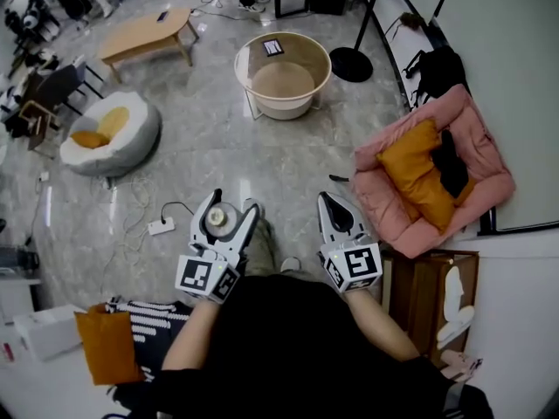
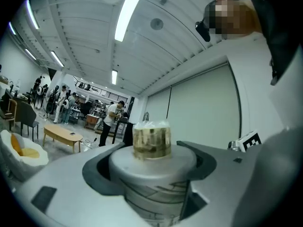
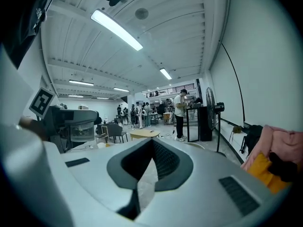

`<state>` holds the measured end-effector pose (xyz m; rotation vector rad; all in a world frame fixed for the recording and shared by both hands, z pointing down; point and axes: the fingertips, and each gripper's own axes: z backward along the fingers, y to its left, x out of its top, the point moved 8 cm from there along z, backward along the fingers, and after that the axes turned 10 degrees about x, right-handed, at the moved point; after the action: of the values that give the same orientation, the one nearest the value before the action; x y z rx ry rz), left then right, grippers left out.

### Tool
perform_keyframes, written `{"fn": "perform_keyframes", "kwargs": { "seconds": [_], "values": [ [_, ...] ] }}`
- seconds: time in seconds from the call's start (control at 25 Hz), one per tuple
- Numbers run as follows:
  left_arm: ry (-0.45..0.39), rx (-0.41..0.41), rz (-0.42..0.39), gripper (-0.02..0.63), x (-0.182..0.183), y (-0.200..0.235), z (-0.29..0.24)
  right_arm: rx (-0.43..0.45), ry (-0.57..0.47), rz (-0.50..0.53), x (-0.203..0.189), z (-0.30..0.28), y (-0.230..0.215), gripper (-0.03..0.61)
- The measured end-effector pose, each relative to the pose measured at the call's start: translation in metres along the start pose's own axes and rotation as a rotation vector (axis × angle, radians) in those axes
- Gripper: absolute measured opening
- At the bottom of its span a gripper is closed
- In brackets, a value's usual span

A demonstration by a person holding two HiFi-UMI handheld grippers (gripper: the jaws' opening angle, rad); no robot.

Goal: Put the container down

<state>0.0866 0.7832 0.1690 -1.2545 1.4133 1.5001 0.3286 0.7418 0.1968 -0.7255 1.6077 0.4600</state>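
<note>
Between the jaws of the left gripper (image 1: 234,204): the container (image 2: 152,167), white body, gold-toned top, clamped on both sides and held above the grey marble floor (image 1: 201,147). Right gripper (image 3: 152,143) empty, jaws closed tip to tip (thin slit behind). Ahead, a beige tub (image 1: 282,74); at right, a pink cushion bed (image 1: 437,173).

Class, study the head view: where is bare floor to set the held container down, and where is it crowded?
Bare floor lies between the white beanbag, the round tub and the pink bed. It is crowded at left, by the power strip and cable.
</note>
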Motion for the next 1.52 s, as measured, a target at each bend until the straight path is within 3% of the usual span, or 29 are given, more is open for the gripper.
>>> {"fn": "perform_keyframes", "kwargs": {
  "seconds": [0.16, 0.36, 0.8, 1.12, 1.52],
  "values": [
    [0.029, -0.013, -0.048, 0.353, -0.013, 0.014, -0.022, -0.032, 0.013, -0.013, -0.004, -0.007, -0.015, 0.021],
    [0.019, -0.061, -0.053, 0.353, -0.003, 0.02, -0.069, -0.06, 0.02, -0.053, -0.001, -0.034, -0.049, 0.021],
    [0.026, -0.101, -0.036, 0.353, 0.018, 0.089, -0.177, -0.06, 0.106, -0.019, 0.006, -0.155, -0.109, 0.021],
    [0.019, -0.103, -0.014, 0.353, 0.048, 0.16, -0.256, -0.06, 0.118, 0.021, 0.047, -0.264, -0.136, 0.021],
    [-0.02, -0.184, 0.007, 0.353, 0.079, 0.243, -0.337, -0.084, 0.106, 0.056, 0.088, -0.378, -0.147, 0.021]
  ]
}}
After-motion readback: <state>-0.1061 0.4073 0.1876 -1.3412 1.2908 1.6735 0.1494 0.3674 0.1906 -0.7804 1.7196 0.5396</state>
